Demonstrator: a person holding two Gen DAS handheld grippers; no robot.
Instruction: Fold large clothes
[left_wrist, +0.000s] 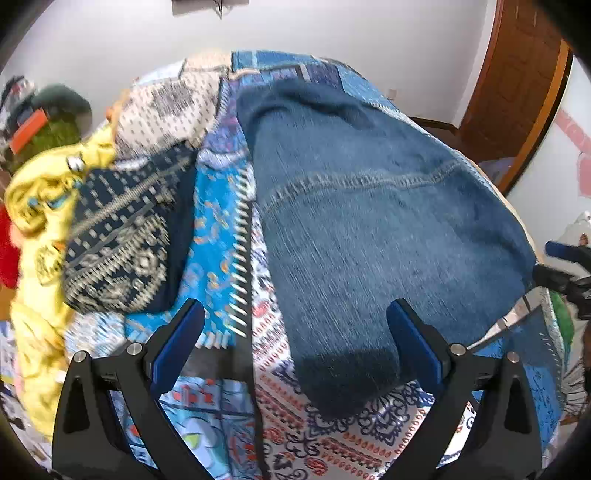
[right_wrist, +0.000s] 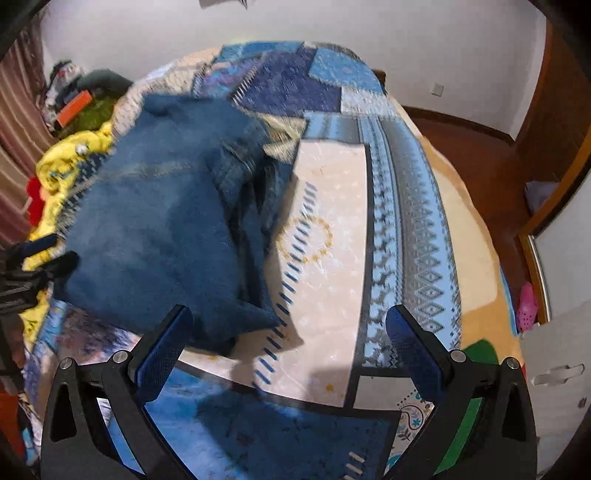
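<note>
One pair of blue jeans (left_wrist: 369, 229) lies on one bed covered by a patchwork blanket (left_wrist: 221, 236). At the left sit one yellow garment (left_wrist: 40, 192), one navy patterned garment (left_wrist: 122, 240) and one white dotted garment (left_wrist: 166, 107). Two hand-held grippers are present, the left hand-held gripper (left_wrist: 295, 339) and the right hand-held gripper (right_wrist: 290, 343). One wooden door (left_wrist: 517, 66) stands far right.

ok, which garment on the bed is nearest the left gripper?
The blue jeans: their near end lies right between the open left gripper fingers. The navy patterned garment and yellow one sit off left.
</note>
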